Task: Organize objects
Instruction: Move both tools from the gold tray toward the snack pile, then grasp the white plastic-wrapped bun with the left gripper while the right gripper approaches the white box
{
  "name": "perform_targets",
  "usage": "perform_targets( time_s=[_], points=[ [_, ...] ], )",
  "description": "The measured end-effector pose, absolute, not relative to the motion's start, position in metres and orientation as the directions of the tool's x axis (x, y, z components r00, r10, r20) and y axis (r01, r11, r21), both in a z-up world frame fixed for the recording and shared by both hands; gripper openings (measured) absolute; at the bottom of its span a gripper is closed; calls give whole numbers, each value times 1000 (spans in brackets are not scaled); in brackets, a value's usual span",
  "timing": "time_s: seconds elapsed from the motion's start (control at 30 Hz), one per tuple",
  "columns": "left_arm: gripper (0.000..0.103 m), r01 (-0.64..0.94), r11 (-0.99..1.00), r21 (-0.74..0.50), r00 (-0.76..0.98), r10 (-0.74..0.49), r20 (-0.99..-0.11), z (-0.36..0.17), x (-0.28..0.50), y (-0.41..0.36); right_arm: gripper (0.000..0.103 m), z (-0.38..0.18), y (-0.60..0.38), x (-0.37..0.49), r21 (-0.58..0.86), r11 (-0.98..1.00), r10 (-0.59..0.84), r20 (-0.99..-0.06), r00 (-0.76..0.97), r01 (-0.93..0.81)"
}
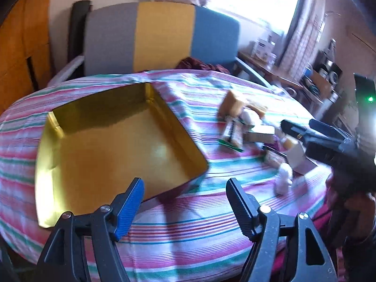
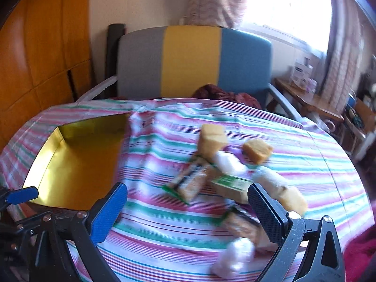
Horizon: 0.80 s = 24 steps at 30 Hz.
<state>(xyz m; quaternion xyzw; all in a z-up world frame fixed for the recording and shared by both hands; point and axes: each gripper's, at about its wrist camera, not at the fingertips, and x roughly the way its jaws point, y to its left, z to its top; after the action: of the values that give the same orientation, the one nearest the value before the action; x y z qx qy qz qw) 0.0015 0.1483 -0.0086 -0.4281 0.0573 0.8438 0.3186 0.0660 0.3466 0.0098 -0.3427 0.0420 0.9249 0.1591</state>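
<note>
An open gold tin lies empty on the striped tablecloth; it also shows at the left of the right wrist view. To its right is a loose pile of wrapped snacks: yellow cake cubes, white wrapped pieces, flat green-edged packets and a small box. The pile also shows in the left wrist view. My left gripper is open and empty, just in front of the tin's near corner. My right gripper is open and empty, hovering over the near side of the pile.
A chair with grey, yellow and blue panels stands behind the table, with dark red cloth on its seat. A wooden cabinet is at the left. A cluttered side table stands under the window at the right.
</note>
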Motion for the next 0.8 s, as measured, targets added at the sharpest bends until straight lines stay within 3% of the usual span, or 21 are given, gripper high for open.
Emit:
perform_targets(
  time_s=[0.23,0.4,0.53,0.8],
  points=[
    [72,-709,-657,-256,-260,582,-770,-17,1,205,103,20,444,120,28,-850,378,-663,-646,-526],
    [70,-781,-548,-299,-145,625,-767,-28,13,257,103,13,497,152,122,-781,384,-680,-625,-613],
    [64,-825,-476,-304,-71,621,-780,-43,29,298,103,-2,524,165,283,-727,289,-701,-652,-626],
    [63,-856,-436,-277,-21,566,-824,-83,44,358,103,-27,550,183,510,-593,157,-686,-711,-623]
  ],
)
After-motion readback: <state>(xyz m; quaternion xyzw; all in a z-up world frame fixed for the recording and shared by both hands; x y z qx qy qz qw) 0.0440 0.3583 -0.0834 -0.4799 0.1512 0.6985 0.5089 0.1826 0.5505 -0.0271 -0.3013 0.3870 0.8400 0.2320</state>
